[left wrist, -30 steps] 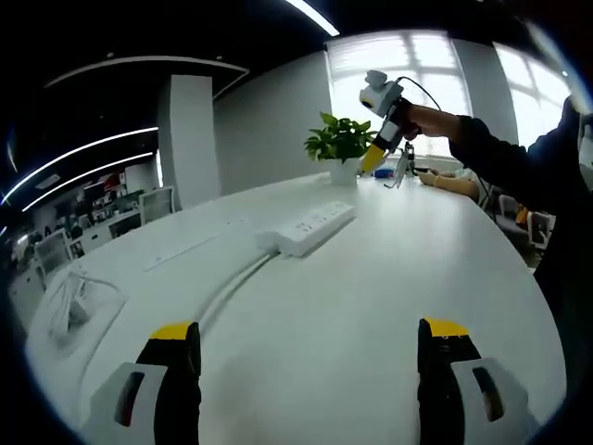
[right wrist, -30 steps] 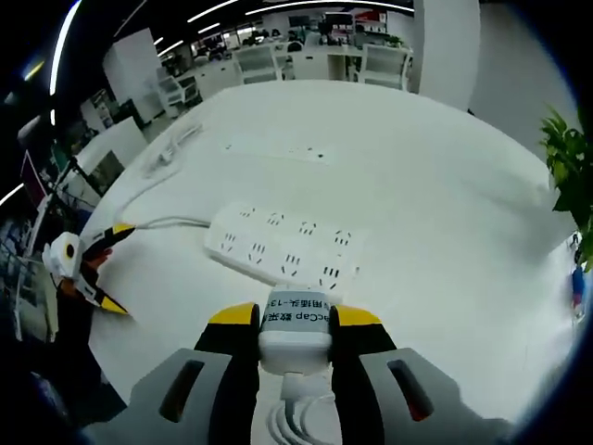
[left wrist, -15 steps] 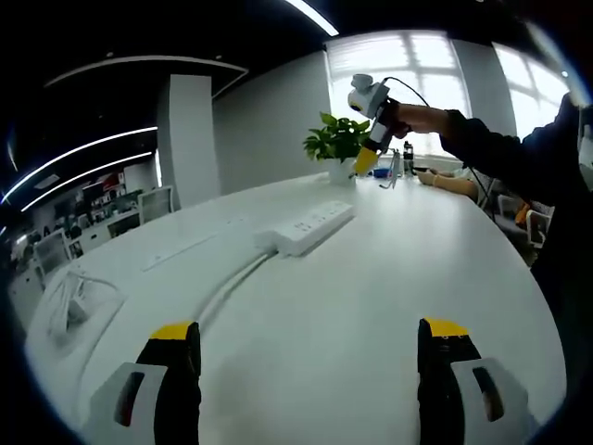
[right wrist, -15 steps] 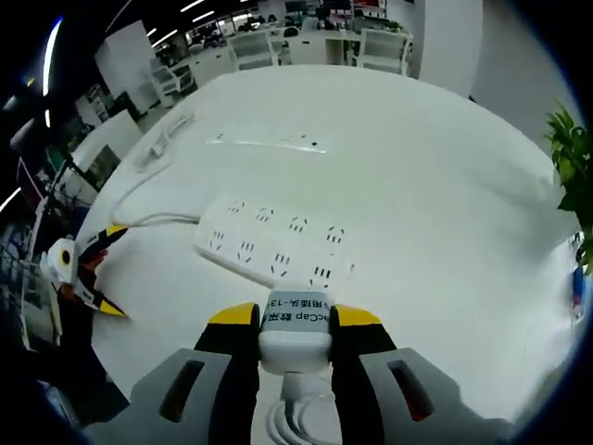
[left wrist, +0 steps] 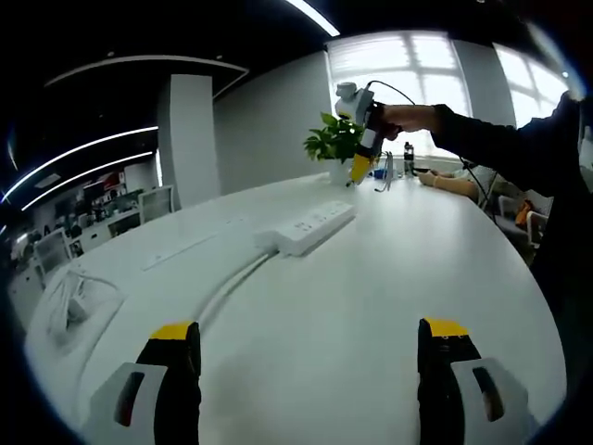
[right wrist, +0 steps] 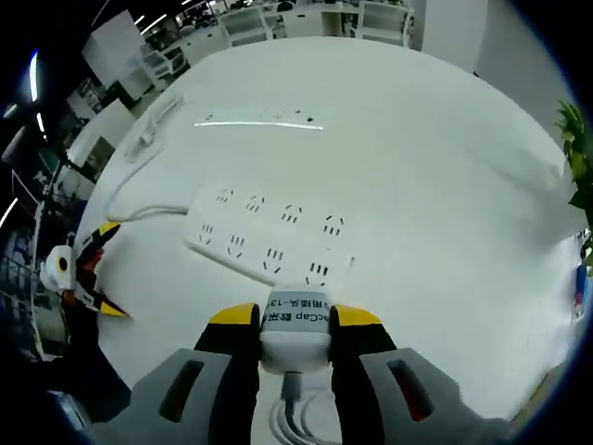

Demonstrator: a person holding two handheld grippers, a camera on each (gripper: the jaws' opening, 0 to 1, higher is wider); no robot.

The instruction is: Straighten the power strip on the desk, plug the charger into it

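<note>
A white power strip (left wrist: 306, 227) lies on the white desk (left wrist: 352, 306), its cable (left wrist: 232, 283) running back toward my left gripper (left wrist: 310, 338). That gripper rests low near the desk edge, jaws wide apart and holding nothing. Looking down from the right gripper view, the strip (right wrist: 269, 236) lies just beyond my right gripper (right wrist: 295, 313), which is shut on a white charger (right wrist: 296, 336) with a printed label. The charger hangs above the strip's near end, apart from it. From the left gripper view, a hand holds the right gripper (left wrist: 357, 171) above the strip's far end.
A potted plant (left wrist: 338, 139) stands behind the strip. A flush socket panel (right wrist: 259, 123) is set in the desk past it. A coiled white cable (left wrist: 69, 301) lies at the far left. The left gripper (right wrist: 111, 269) sits at the desk edge. Office chairs and desks fill the background.
The right gripper has carried the charger closer over the strip's end; in the left gripper view it has shifted left and lower. The left gripper has stayed still.
</note>
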